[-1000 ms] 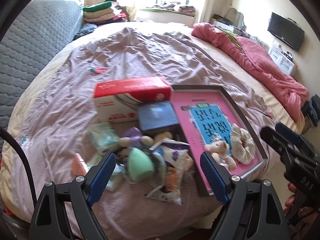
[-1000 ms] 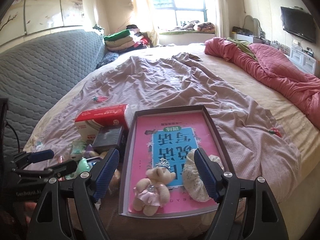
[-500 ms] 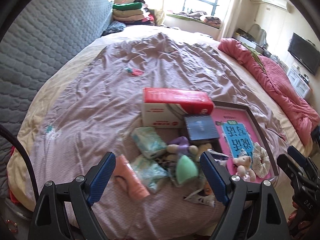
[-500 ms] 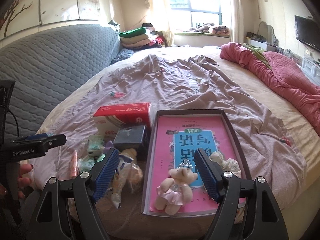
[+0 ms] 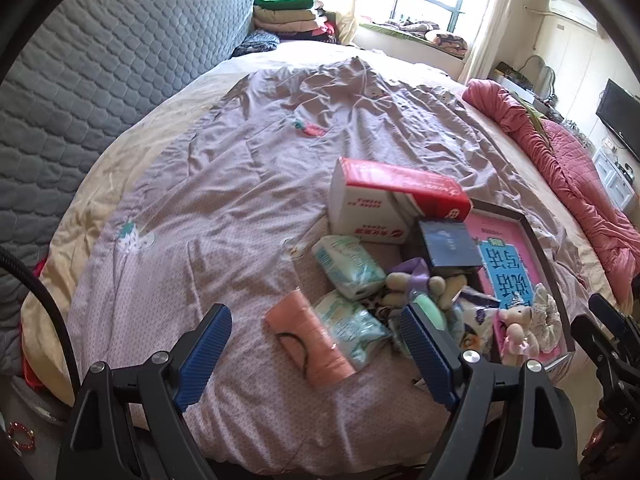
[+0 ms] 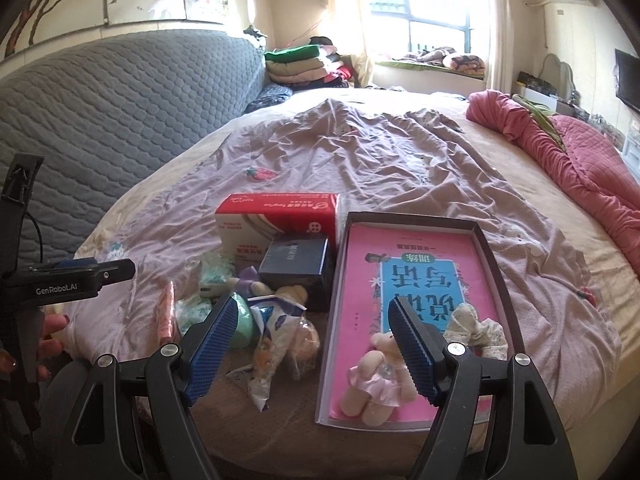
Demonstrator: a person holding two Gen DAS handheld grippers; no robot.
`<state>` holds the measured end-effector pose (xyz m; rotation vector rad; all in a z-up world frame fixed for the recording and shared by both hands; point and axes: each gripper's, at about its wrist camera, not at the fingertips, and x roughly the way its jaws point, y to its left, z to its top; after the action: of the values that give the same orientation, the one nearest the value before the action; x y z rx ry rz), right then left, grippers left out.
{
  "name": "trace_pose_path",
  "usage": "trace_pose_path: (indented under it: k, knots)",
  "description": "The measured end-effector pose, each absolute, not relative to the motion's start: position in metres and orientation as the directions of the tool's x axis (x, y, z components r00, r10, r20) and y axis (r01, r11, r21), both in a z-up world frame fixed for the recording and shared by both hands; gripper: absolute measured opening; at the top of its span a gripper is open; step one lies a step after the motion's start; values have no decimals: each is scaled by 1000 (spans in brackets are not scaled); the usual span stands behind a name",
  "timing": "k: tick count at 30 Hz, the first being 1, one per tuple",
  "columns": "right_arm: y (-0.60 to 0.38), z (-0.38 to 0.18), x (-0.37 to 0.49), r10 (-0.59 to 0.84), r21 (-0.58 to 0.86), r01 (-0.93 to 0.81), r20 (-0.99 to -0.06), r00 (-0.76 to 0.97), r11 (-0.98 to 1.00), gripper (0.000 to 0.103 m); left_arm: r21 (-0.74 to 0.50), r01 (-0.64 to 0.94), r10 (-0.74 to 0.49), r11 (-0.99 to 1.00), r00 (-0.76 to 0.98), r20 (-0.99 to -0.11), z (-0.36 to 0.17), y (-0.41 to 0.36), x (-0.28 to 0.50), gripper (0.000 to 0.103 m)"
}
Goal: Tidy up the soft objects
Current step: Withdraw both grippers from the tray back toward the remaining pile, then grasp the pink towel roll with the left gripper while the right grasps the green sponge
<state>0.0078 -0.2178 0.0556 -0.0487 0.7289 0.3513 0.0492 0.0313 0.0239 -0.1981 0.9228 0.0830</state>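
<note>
A pile of soft things lies on the bed near its front edge: a pink pack (image 5: 308,340), two pale green tissue packs (image 5: 348,266), a green sponge (image 5: 430,314), a purple plush toy (image 5: 412,276) and a snack bag (image 6: 276,332). A dark tray (image 6: 486,248) to their right holds a pink book, a small teddy bear (image 6: 376,372) and a floral scrunchie (image 6: 478,332). My left gripper (image 5: 316,356) is open and empty above the pink pack. My right gripper (image 6: 312,348) is open and empty above the snack bag and the tray's left edge.
A red and white tissue box (image 5: 384,204) and a dark blue box (image 5: 450,246) stand behind the pile. A crumpled lilac sheet (image 5: 280,152) covers the bed. A red quilt (image 6: 568,148) lies at the right. A grey padded headboard (image 5: 92,80) rises at the left.
My left gripper has drawn back and swung left, so the pile now sits right of centre and the pink pack shows between its fingers. My right gripper has shifted left and back a little.
</note>
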Motion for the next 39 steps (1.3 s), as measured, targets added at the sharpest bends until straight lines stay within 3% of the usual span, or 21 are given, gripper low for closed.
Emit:
trace_pose_path:
  k: [22,39]
  knots:
    - [-144,11,1,349,-34,-525,-711,611,850,79,-263,-237,-119,935,489,-864,-44,59,56,86]
    - [-91,-52,17,279,-299,-650,-723,633,699,79,-373,-274,-225,887,448,-865,-86,67,79,86]
